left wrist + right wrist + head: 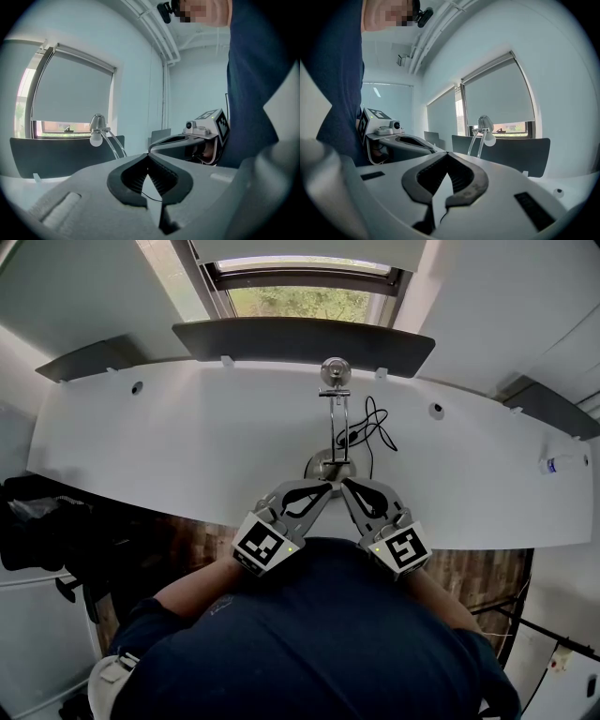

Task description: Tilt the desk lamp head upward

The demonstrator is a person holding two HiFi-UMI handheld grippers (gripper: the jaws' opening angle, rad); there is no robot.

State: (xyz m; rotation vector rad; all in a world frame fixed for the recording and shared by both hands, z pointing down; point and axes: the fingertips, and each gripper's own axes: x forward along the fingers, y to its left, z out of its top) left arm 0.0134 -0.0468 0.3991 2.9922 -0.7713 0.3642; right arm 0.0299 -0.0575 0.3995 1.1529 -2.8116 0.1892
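A chrome desk lamp stands at the middle of the white desk (187, 446). Its round base (317, 467) sits near the front edge, and its head (335, 370) is out by the back edge. The lamp head (97, 123) with its white bulb shows beyond the left gripper's jaws, and the same head (485, 123) shows in the right gripper view. My left gripper (327, 487) and right gripper (345, 485) are side by side just in front of the base. Both are shut with nothing between the jaws and clear of the lamp. Tips meet at the left gripper (149, 158) and at the right gripper (448, 155).
A black cable (373, 426) loops on the desk right of the lamp arm. A dark divider panel (300, 339) runs along the desk's back edge below the window. A small bottle (563, 465) lies at the far right. Two cable holes (137, 387) (436, 410) pierce the desktop.
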